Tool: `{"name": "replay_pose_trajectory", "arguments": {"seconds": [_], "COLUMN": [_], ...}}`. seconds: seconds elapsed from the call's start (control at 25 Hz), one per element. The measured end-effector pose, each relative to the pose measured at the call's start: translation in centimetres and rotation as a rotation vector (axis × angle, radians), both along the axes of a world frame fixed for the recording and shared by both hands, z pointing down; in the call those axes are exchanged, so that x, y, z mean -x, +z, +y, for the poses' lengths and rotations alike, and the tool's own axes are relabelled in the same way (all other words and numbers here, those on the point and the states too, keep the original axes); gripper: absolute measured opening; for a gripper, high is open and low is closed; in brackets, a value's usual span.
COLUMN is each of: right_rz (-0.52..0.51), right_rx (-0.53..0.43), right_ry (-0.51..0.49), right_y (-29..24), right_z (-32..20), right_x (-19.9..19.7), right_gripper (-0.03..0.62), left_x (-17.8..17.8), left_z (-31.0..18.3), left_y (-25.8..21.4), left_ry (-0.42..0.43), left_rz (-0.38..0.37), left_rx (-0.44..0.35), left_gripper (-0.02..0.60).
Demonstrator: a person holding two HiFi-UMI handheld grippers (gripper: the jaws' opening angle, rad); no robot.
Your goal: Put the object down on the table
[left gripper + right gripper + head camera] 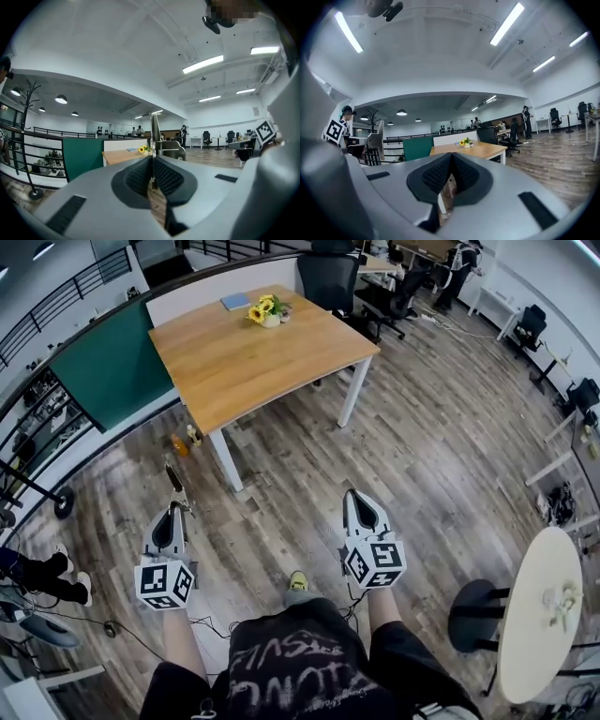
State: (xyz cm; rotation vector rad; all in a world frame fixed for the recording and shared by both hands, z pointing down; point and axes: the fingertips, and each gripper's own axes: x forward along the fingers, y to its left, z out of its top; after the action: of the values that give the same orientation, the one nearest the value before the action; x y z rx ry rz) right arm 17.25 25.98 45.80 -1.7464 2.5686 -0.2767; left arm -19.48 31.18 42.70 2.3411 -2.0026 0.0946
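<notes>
Left gripper (174,506) clenched on the metal object (173,476): thin, flat, grey, standing upright out of the ribbed black pads, with a small bracket-like block on its right side. The object hangs over the plank floor (422,456), on the near side of the counter (253,367) and well apart from it.

Right gripper (352,493) clenched too, pads together, holding nothing. Both gripper shells are smooth grey plastic.

Counter has a pale wood top with a gently curved edge and white legs. On its far side sit a pot of yellow flowers (267,310) and a flat blue book (235,302). A green panel (112,367) stands at its left, a black office chair (330,277) beyond it. Small bottles (178,444) stand on the floor by the nearest leg, between the left gripper and the counter. A round white table (534,615) is at the near right
</notes>
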Motion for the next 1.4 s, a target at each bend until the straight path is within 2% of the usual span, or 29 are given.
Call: {"name": "replay_pose_trajectory", "arguments": {"seconds": [0.24, 0.76, 1.12, 1.4], "right_rz": [-0.017, -0.037, -0.031, -0.013], "right_rx": [0.003, 0.021, 0.029, 0.026], "right_ry": [-0.026, -0.010, 0.007, 0.034], "right_y": [-0.4, 1.5, 2.1, 0.5], "right_z": [-7.4, -16.9, -25.5, -35.0], "right_x": [-1.8, -3.9, -1.4, 2.3], "right_gripper": [0.005, 0.005, 0.005, 0.005], "left_x": [-2.7, -6.1, -5.0, -1.4], "left_z": [-6.6, -18.1, -27.8, -38.1], "left_y": [-0.6, 0.2, 1.1, 0.7], "left_ry": [-0.004, 0.054, 0.112, 0.153], "left_rz": [-0.017, -0.034, -0.057, -0.040], "left_rx": [0.008, 0.022, 0.032, 0.044], "left_gripper": [0.014, 0.014, 0.014, 0.014]}}
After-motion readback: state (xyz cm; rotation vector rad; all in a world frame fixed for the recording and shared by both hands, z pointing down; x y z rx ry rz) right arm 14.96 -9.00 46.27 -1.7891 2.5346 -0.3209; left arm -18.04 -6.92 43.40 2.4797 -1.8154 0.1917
